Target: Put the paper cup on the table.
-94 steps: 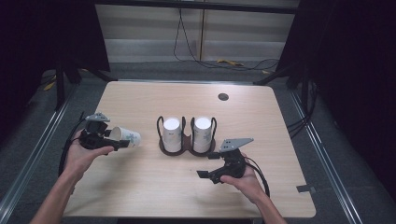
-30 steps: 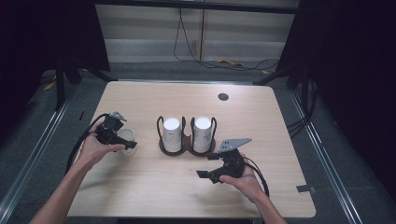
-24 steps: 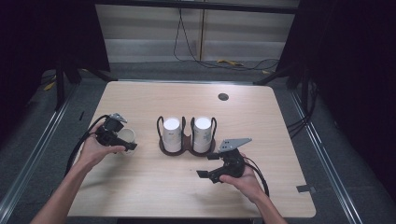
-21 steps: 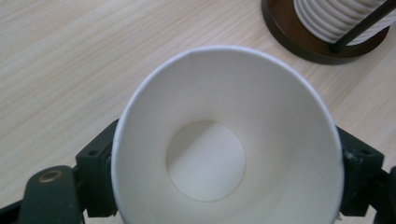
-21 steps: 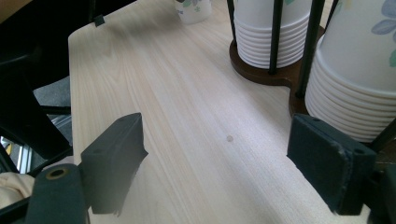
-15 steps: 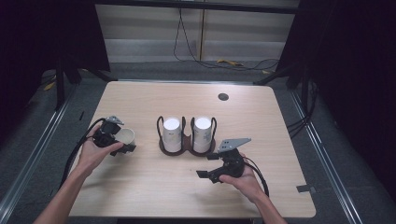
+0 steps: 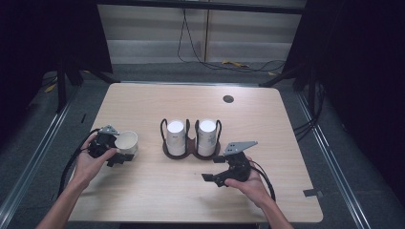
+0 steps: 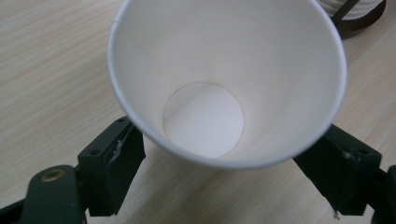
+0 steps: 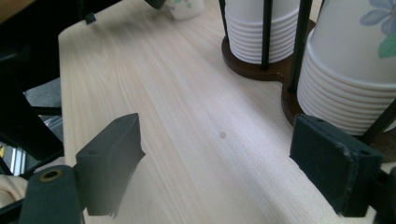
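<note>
The left hand-held gripper (image 7: 118, 151) sits low at the left, jaws wide and just closing slightly. The right hand-held gripper (image 7: 210, 177) hovers level, jaws spread, just opening.

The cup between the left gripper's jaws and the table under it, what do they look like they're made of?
Cup: probably thin white paper, matte, with a rolled rim and a side seam. Table: pale wood grain, possibly laminate, smooth with a slight sheen.
</note>
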Demonstrator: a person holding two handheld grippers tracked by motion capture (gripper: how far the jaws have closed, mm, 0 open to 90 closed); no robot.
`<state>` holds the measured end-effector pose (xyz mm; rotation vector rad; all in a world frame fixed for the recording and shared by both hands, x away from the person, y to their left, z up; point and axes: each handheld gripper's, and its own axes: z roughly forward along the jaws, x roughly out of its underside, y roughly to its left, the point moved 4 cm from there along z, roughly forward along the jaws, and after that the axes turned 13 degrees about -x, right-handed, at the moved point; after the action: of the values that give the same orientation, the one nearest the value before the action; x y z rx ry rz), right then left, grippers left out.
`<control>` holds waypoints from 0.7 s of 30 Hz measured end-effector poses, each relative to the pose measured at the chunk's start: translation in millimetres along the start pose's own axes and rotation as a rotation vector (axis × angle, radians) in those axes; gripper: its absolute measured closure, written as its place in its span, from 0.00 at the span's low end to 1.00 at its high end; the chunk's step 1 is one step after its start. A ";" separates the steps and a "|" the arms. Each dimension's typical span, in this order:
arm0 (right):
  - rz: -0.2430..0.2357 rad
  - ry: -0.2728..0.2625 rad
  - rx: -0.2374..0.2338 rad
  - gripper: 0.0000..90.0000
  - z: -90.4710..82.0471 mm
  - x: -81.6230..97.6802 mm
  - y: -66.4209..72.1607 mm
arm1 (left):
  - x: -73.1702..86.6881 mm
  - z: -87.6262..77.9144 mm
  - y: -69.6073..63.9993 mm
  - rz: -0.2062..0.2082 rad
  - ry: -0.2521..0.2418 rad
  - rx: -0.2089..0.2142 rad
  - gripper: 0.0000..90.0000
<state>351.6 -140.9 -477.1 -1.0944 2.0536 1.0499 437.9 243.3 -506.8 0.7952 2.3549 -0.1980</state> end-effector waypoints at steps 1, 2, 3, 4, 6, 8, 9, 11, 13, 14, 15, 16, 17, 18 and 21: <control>0.002 0.003 0.004 0.18 0.8 0.3 -0.1 | 2.0 -0.7 0.4 -0.013 -0.011 -0.010 0.20; 0.001 0.002 0.005 0.18 1.2 0.2 0.0 | 4.9 -1.7 0.4 -0.018 -0.013 -0.011 0.20; -0.001 0.000 0.005 0.18 0.9 -0.1 0.4 | 8.5 -2.2 -0.3 -0.013 -0.014 -0.011 0.20; -0.004 -0.005 0.014 0.18 0.2 -0.5 0.4 | 12.5 -2.1 -0.5 -0.010 -0.013 -0.014 0.20; -0.002 -0.018 0.030 0.18 -2.3 -1.1 -0.1 | 18.9 -2.5 -0.4 -0.012 -0.013 0.015 0.20; 0.001 -0.022 0.047 0.18 -4.8 -1.1 -1.1 | 24.7 -3.0 0.2 -0.036 -0.044 0.021 0.20; -0.001 -0.020 0.049 0.18 -5.2 -1.0 -0.9 | 27.6 -2.8 -0.2 -0.030 -0.041 0.010 0.20; -0.008 -0.023 0.061 0.18 -6.0 -0.7 -0.1 | 30.4 -3.8 -1.5 -0.026 -0.041 0.016 0.20; -0.016 -0.017 0.082 0.18 -5.8 0.1 -0.2 | 31.0 -8.0 -3.5 -0.033 -0.064 0.007 0.20; -0.015 -0.016 0.090 0.18 -5.9 0.4 -0.3 | 31.6 -10.2 -4.7 -0.033 -0.075 0.001 0.20; -0.017 -0.017 0.102 0.18 -6.3 0.5 -0.5 | 32.5 -11.5 -7.3 -0.034 -0.074 0.002 0.20; -0.019 -0.020 0.112 0.18 -6.6 0.7 -0.6 | 33.9 -12.9 -9.3 -0.026 -0.076 -0.002 0.20; -0.022 -0.025 0.127 0.19 -6.8 0.9 -1.4 | 36.3 -14.8 -12.0 -0.027 -0.084 -0.011 0.21; -0.016 -0.026 0.144 0.20 -6.9 1.4 -2.6 | 37.6 -15.9 -14.1 -0.042 -0.088 -0.011 0.22; -0.006 -0.024 0.152 0.21 -6.5 3.0 -2.9 | 40.6 -21.6 -23.6 -0.024 -0.111 -0.027 0.22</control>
<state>351.8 -148.6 -477.1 -1.0057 2.0725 0.8833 387.7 251.4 -516.2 0.7246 2.2588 -0.2146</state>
